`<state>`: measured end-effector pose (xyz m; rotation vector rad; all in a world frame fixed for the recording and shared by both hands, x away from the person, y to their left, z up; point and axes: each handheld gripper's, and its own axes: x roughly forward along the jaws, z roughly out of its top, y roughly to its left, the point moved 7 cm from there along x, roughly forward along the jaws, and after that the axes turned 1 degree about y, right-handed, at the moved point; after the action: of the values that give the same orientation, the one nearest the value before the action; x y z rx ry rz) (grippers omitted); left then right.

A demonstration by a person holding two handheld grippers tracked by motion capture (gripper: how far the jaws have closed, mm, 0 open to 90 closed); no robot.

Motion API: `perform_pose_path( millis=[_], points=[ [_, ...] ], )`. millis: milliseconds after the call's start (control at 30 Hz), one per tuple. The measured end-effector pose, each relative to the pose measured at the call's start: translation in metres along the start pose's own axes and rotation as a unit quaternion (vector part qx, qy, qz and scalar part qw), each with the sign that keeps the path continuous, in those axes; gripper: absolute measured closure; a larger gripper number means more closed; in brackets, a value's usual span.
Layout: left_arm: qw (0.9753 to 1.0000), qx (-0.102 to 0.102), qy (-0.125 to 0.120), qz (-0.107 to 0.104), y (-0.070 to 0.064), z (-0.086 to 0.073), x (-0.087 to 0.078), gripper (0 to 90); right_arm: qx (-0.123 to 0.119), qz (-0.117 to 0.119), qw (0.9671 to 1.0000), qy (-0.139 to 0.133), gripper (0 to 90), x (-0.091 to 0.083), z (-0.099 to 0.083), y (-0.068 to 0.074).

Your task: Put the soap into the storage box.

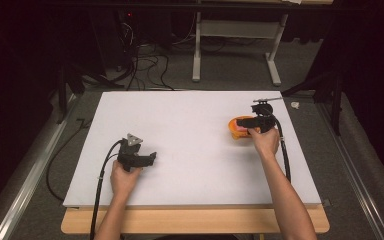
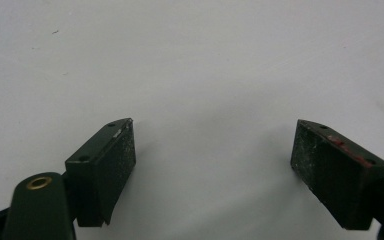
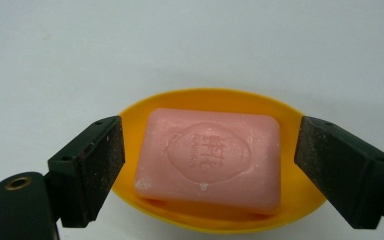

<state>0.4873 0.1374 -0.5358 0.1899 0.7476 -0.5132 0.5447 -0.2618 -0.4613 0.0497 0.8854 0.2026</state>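
A pink bar of soap point(image 3: 210, 157) lies in an orange oval dish point(image 3: 290, 200) on the white table top. In the high view the dish point(image 1: 234, 131) sits at the right side of the board, partly hidden by my right gripper point(image 1: 245, 123). That right gripper point(image 3: 210, 172) is open, its two black jaws standing on either side of the soap without touching it. My left gripper point(image 1: 152, 157) is at the near left of the board, held by a hand. In its own view the left gripper point(image 2: 212, 165) is open over bare white surface, with nothing between the jaws.
The white board point(image 1: 180, 130) rests on a wooden table point(image 1: 195, 222) whose edge shows at the front. Cables point(image 1: 97, 195) trail from both grippers toward the near side. Beyond the board are a white stand's legs point(image 1: 196, 60) and floor cables. A small metal tool point(image 1: 267, 100) lies at the far right edge.
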Motion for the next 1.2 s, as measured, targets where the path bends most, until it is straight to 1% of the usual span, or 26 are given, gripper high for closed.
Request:
perform_pose_path(
  millis=[200, 300, 467, 600, 633, 667, 767, 833, 1000, 1100, 1133, 1200],
  points=[
    [1.0000, 0.000, 0.000, 0.000, 0.000, 0.000, 0.000, 18.6, -0.007, 0.007, 0.9997, -0.021, 14.7, -0.014, 0.003, 0.001],
    [1.0000, 0.000, 0.000, 0.000, 0.000, 0.000, 0.000, 18.6, -0.008, 0.012, 0.9991, -0.039, 17.0, -0.020, 0.002, 0.001],
    [1.0000, 0.000, 0.000, 0.000, 0.000, 0.000, 0.000, 18.6, -0.009, 0.017, 0.9988, -0.045, 17.1, -0.027, -0.002, -0.001],
    [1.0000, 0.000, 0.000, 0.000, 0.000, 0.000, 0.000, 18.6, -0.014, 0.022, 0.9981, -0.056, 17.2, -0.037, -0.002, -0.001],
    [1.0000, 0.000, 0.000, 0.000, 0.000, 0.000, 0.000, 18.6, -0.014, 0.022, 0.9981, -0.056, 17.2, -0.037, -0.002, -0.001],
    [1.0000, 0.000, 0.000, 0.000, 0.000, 0.000, 0.000, 18.5, -0.015, 0.027, 0.9976, -0.062, 17.4, -0.042, -0.001, 0.000],
    [1.0000, 0.000, 0.000, 0.000, 0.000, 0.000, 0.000, 18.5, -0.019, 0.027, 0.9972, -0.068, 18.0, -0.048, -0.001, 0.000],
    [1.0000, 0.000, 0.000, 0.000, 0.000, 0.000, 0.000, 18.6, -0.023, 0.029, 0.9963, -0.078, 18.9, -0.052, -0.002, 0.000],
    [1.0000, 0.000, 0.000, 0.000, 0.000, 0.000, 0.000, 18.6, -0.020, 0.032, 0.9957, -0.085, 19.5, -0.060, -0.007, -0.004],
    [1.0000, 0.000, 0.000, 0.000, 0.000, 0.000, 0.000, 18.6, -0.017, 0.038, 0.9951, -0.090, 19.7, -0.066, -0.011, -0.006],
    [1.0000, 0.000, 0.000, 0.000, 0.000, 0.000, 0.000, 18.5, -0.018, 0.040, 0.9951, -0.089, 19.8, -0.067, -0.012, -0.006],
    [1.0000, 0.000, 0.000, 0.000, 0.000, 0.000, 0.000, 18.6, -0.021, 0.040, 0.9944, -0.096, 20.4, -0.071, -0.015, -0.006]
  ],
)
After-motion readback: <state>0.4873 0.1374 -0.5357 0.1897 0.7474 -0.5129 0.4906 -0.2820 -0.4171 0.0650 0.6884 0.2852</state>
